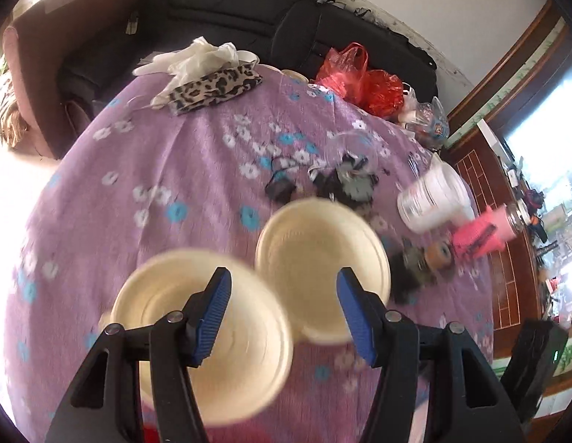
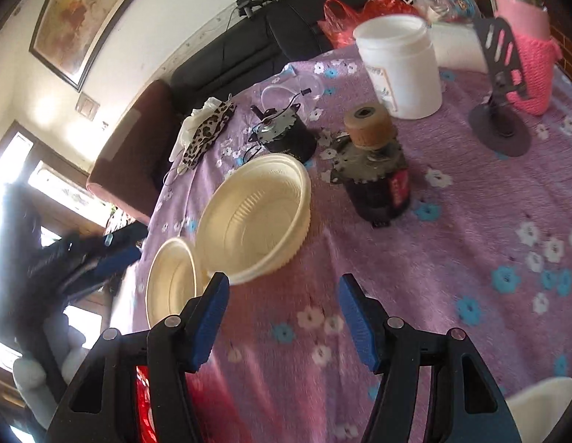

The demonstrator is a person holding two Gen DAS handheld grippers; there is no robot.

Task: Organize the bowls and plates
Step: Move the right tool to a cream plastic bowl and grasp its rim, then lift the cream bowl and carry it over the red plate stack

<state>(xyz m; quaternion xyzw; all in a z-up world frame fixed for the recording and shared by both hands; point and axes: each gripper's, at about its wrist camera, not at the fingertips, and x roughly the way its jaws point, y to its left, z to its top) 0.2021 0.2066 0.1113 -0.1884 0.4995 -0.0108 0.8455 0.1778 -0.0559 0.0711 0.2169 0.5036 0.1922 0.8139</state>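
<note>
Two cream disposable bowls sit side by side on the bench, on a purple floral cloth (image 2: 452,243).

Left wrist view: left gripper (image 1: 284,312) hangs over the pair, jaws apart, nothing between them. Nearer bowl (image 1: 201,332) lies under the left finger; farther bowl (image 1: 323,269) sits just beyond the right finger. Their rims touch or overlap; motion blur keeps me from telling which. Beyond them lies a dark jumble of small motor parts (image 1: 323,181), and to the right a white plastic jar (image 1: 433,199) and a pink knitted sleeve on a glass jar (image 1: 485,232). At the far edge are a leopard-print face mask (image 1: 216,88), white gloves (image 1: 197,57) and a red plastic bag (image 1: 359,77).

Right wrist view: right gripper (image 2: 284,312) has its jaws apart, empty, over bare cloth. The farther bowl (image 2: 252,221) appears ahead and left, ribbed inside; the nearer bowl (image 2: 171,280) is tucked against its left rim, near the bench edge. Behind the bowls stands a black geared motor (image 2: 286,134); to the right a second motor with a tan roller on top (image 2: 371,170). The white jar (image 2: 400,66) is open-topped, well behind. A dark phone stand (image 2: 502,103) is in front of the pink sleeve (image 2: 529,66). The left gripper (image 2: 83,258) shows as a blur at far left.
</note>
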